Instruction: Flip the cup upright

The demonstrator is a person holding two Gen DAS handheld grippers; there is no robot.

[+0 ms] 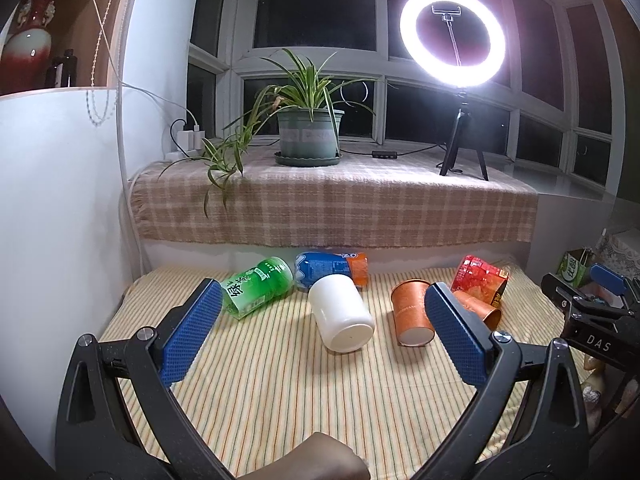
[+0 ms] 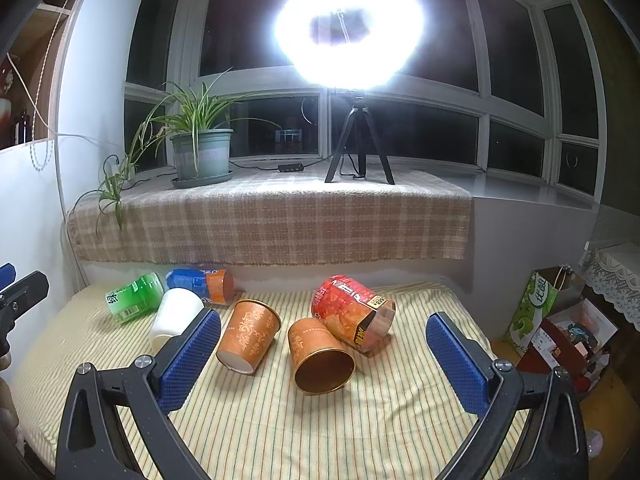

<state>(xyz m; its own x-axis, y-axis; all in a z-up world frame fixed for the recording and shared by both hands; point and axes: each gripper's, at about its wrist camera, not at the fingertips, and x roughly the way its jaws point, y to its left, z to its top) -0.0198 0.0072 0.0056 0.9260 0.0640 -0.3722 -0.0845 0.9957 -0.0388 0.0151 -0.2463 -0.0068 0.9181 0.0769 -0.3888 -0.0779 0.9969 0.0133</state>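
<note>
Left gripper (image 1: pixel 324 332): jaws spread wide, gripping nothing.
Right gripper (image 2: pixel 323 354): jaws spread wide, gripping nothing.
White cup (image 1: pixel 342 312): lying on its side on the striped cloth (image 1: pixel 280 392).

In the left wrist view, the right finger (image 1: pixel 458 338) covered most of the second orange cup (image 1: pixel 482 310), leaving only part of its wall and rim in sight. The white cup (image 1: pixel 342 314) hid the lower part of the blue cup (image 1: pixel 330 268). The other gripper (image 1: pixel 592 304) was cut off by the right edge.

In the right wrist view, the left finger (image 2: pixel 190 362) hid the white cup's (image 2: pixel 176 314) base. The ring light (image 2: pixel 348 28) was blown out, its holder unreadable. Print on the red cup (image 2: pixel 348 312) was too small to read.
</note>
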